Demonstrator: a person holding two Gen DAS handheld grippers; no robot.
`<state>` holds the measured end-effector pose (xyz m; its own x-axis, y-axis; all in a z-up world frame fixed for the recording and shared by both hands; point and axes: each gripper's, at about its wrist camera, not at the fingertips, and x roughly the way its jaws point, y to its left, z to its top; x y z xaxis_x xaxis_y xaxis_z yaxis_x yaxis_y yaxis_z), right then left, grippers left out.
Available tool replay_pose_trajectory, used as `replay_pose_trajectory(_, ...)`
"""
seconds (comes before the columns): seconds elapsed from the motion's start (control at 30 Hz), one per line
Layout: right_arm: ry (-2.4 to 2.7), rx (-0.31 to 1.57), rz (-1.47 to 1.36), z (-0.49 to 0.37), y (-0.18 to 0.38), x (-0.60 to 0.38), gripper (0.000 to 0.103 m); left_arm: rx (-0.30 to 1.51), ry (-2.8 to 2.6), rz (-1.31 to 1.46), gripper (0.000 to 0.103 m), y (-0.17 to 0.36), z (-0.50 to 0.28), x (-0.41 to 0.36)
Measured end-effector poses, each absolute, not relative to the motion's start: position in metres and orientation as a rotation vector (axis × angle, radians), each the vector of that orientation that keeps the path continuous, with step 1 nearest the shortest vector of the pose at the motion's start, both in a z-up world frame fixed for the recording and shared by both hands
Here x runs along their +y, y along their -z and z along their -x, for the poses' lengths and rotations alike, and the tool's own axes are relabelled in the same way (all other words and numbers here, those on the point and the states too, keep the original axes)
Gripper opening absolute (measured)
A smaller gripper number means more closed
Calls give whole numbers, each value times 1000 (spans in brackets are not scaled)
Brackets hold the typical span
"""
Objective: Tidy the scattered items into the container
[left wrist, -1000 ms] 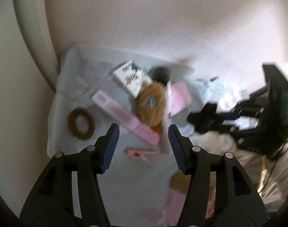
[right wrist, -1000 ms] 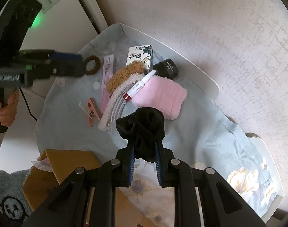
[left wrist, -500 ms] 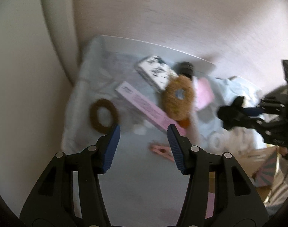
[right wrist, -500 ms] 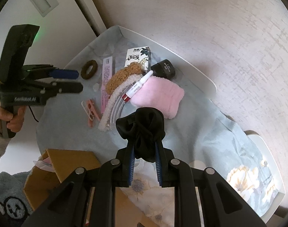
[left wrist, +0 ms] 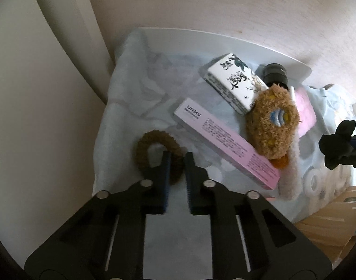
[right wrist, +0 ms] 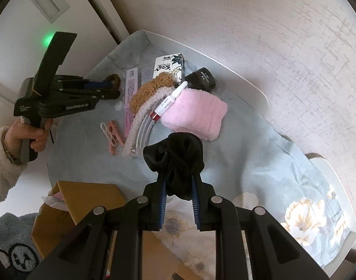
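Left gripper (left wrist: 177,157): jaws have just been closing; now pinching the near-right side of the brown scrunchie (left wrist: 152,152), which lies on the blue cloth (left wrist: 131,107) at the left of the table (left wrist: 224,39).
Right gripper (right wrist: 178,182): pressed onto a black scrunchie (right wrist: 175,154), held above the cloth, near side of the scatter.
Beside left gripper: long pink box (left wrist: 227,144) just right of the brown scrunchie, running from far-left to near-right.
Further right: fuzzy brown headband piece (left wrist: 271,123) overlapping the pink box's right end; white box with ink-style print (left wrist: 234,84) at its far side; black jar (left wrist: 276,74) beyond that.
Right view, centre: pink fluffy cloth (right wrist: 196,114) with a white tube (right wrist: 168,102) at its left edge; clear headband (right wrist: 145,130) and pink clips (right wrist: 112,135) to the left.
Container: cardboard box (right wrist: 84,200), near left, partly under the right gripper.
Person: a hand (right wrist: 30,133) in a fuzzy white sleeve grips the left gripper's handle.
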<state>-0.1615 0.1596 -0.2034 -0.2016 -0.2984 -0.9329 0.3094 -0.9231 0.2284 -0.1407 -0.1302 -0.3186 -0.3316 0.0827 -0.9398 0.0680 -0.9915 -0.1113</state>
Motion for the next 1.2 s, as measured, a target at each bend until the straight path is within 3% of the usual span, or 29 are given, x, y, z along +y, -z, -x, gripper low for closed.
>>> replay_pose_trajectory(0.2,2178,10,-1677,162,203,163,18,-224,-2581,1773,8,304,136,-134)
replay_pose_trajectory(0.4,2216,10,-1634,160,188,167,18,-249,-2611,1638,8,258,122,-129)
replay_pose_trajectory(0.87,2362,-2,-1407,77,78,190,18,-66,-2547,1355,8,133,48,-57)
replay_pose_trajectory(1.2,2344,-19,-1456,-5,74,198,18,6,-2385,1402,8,141,-5,11)
